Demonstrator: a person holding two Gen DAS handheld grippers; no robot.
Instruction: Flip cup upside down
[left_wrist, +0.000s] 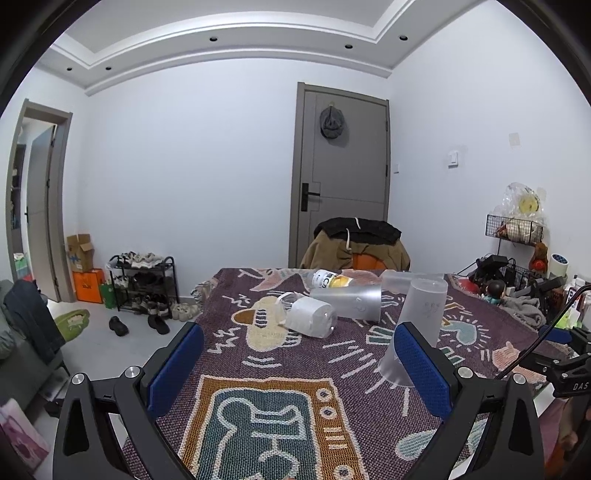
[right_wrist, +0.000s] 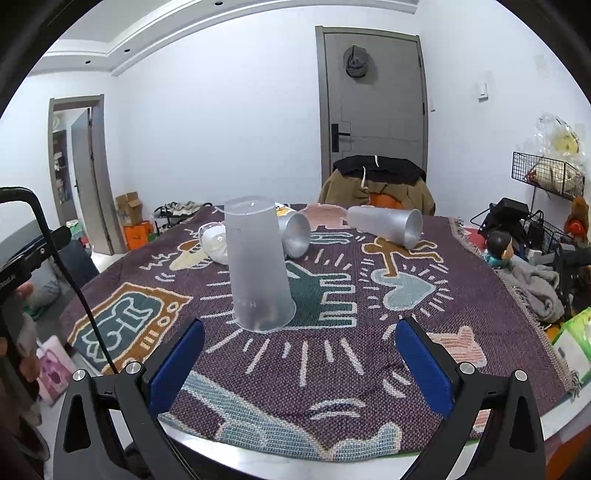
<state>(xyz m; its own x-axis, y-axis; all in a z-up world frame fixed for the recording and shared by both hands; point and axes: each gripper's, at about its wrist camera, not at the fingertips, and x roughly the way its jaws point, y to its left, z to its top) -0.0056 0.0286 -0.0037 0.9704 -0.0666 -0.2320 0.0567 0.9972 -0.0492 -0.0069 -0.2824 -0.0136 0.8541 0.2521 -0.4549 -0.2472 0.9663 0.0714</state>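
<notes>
A frosted clear plastic cup (right_wrist: 258, 266) stands upside down, rim on the patterned cloth, just beyond my right gripper (right_wrist: 299, 354), which is open and empty. In the left wrist view the same cup (left_wrist: 417, 325) stands behind the right finger (left_wrist: 421, 365) of my left gripper (left_wrist: 295, 362), which is open and empty over the cloth. Two more frosted cups lie on their sides: one (right_wrist: 295, 232) behind the upside-down cup, one (right_wrist: 388, 223) to the right.
The table is covered by a purple patterned cloth (right_wrist: 332, 350). A white bottle (left_wrist: 310, 317) and a yellow-label bottle (left_wrist: 328, 278) lie on it. Clutter, wire racks (right_wrist: 546, 173) and a doll sit at the right edge. A chair with jackets (right_wrist: 376, 184) stands behind.
</notes>
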